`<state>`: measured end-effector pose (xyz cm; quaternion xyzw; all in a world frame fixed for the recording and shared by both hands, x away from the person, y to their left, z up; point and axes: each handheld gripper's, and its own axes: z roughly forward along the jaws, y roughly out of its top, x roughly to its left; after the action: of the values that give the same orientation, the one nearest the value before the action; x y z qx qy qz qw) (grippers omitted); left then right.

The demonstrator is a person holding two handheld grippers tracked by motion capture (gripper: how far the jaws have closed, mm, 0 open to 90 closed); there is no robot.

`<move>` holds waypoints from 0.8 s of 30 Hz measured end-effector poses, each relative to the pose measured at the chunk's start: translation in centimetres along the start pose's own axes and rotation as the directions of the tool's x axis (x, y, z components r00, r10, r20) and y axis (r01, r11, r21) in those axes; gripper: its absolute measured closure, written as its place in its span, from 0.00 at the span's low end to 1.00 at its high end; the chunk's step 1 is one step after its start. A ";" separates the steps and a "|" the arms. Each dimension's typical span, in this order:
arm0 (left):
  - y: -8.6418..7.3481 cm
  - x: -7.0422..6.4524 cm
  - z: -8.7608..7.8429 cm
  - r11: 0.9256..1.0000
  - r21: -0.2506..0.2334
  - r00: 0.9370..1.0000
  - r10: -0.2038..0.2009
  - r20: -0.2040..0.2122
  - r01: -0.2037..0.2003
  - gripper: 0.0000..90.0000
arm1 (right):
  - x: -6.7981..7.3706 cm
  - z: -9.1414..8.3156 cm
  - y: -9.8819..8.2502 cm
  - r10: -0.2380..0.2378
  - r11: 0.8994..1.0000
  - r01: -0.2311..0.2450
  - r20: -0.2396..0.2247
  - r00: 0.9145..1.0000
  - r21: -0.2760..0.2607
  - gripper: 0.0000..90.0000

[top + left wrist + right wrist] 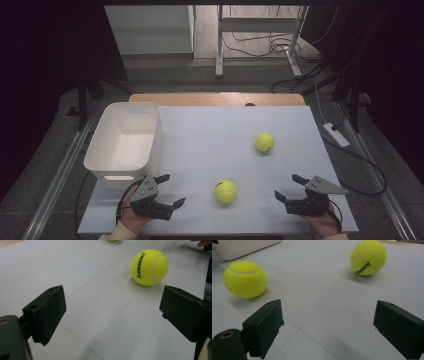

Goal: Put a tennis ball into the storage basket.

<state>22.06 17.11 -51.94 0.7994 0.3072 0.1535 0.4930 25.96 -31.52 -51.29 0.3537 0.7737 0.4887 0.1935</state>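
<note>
Overhead: my left gripper (pixel 169 190) and right gripper (pixel 290 188) both spread, empty; near ball (pixel 226 191) on table (pixel 210 135) between them. Left gripper view: ball ahead, untouched. Right gripper view: far ball (pixel 368 257) beyond.

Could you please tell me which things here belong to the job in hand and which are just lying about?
Likely in the job: near tennis ball, far tennis ball, white bin, left gripper, right gripper, both open and empty.

Lying about: power strip and cables on the floor.
</note>
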 end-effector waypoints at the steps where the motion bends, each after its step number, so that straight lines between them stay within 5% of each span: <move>1: 0.0 0.0 0.0 1.000 0.001 1.000 -0.002 -0.002 0.002 0.09 | 0.0 0.0 0.0 0.000 1.000 0.000 0.000 1.000 0.000 0.10; 24: 0.4 0.0 0.0 1.000 0.002 1.000 -0.007 -0.007 0.007 0.09 | 0.2 0.2 0.0 -0.010 1.000 0.010 -0.002 1.000 0.008 0.10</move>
<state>22.19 16.93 -51.61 0.7983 0.3118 0.1541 0.4918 26.03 -31.25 -51.36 0.3502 0.7775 0.4851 0.1937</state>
